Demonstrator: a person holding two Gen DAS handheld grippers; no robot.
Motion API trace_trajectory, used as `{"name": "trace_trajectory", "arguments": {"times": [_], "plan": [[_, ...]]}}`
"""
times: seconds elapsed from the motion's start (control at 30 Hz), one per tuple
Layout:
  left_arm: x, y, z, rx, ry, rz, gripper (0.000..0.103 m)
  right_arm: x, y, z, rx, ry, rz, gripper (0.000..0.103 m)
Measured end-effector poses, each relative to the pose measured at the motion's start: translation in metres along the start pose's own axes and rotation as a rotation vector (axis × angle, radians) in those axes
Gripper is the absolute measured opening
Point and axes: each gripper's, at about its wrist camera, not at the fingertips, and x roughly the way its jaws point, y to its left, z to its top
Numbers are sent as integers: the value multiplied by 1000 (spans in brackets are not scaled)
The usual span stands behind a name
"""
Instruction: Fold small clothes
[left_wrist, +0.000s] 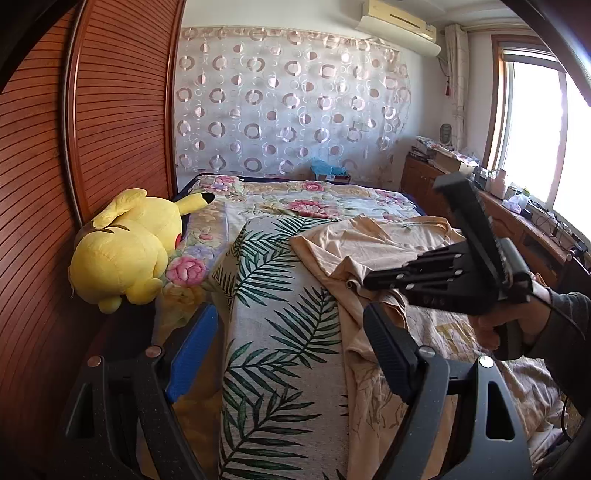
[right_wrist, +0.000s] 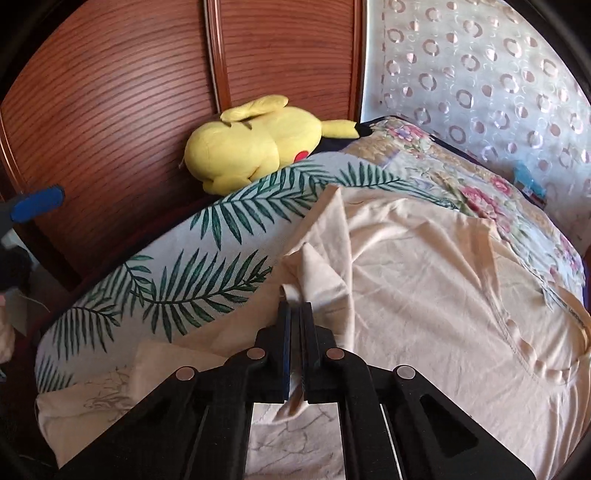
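We are only starting the fold. The peach shirt (right_wrist: 424, 280) is lying rumpled and mostly spread on the bed (left_wrist: 266, 332), toward the window side of the yellow plush toy (left_wrist: 125, 247). Our right gripper (right_wrist: 295, 314) is pinching a bunched edge of the shirt, jaws closed on it. Our left gripper (left_wrist: 291, 354) is hovering with jaws wide, holding nothing. No finished fold is showing yet.

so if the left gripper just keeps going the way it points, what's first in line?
Probably the palm-leaf cover on the bed: the open left gripper aims down at it, beside the peach T-shirt. Depth unclear.
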Motion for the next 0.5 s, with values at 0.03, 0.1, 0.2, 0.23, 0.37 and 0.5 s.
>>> {"name": "trace_trajectory", "arguments": {"times": [0.03,0.1,0.2,0.23,0.37,0.5], "plan": [[1,-1,-1,2,1,-2,82,-5,-4,-1,19,-17,3,4],[3,-4,-2,1,6,-9,82,-13,-13,-3,64,-48,-11,3],[8,-9,-2,7,15,-14,82,-26,-24,-11,112,-90,-65,2],[9,-10,-3,9,18,-13,82,-28,-25,-12,114,-103,-59,2],[9,-13,-3,5,20,-20,82,-28,-17,-15,113,-104,21,2],[6,-12,-4,5,26,-19,82,-14,-1,-12,67,-74,109,15]]}}
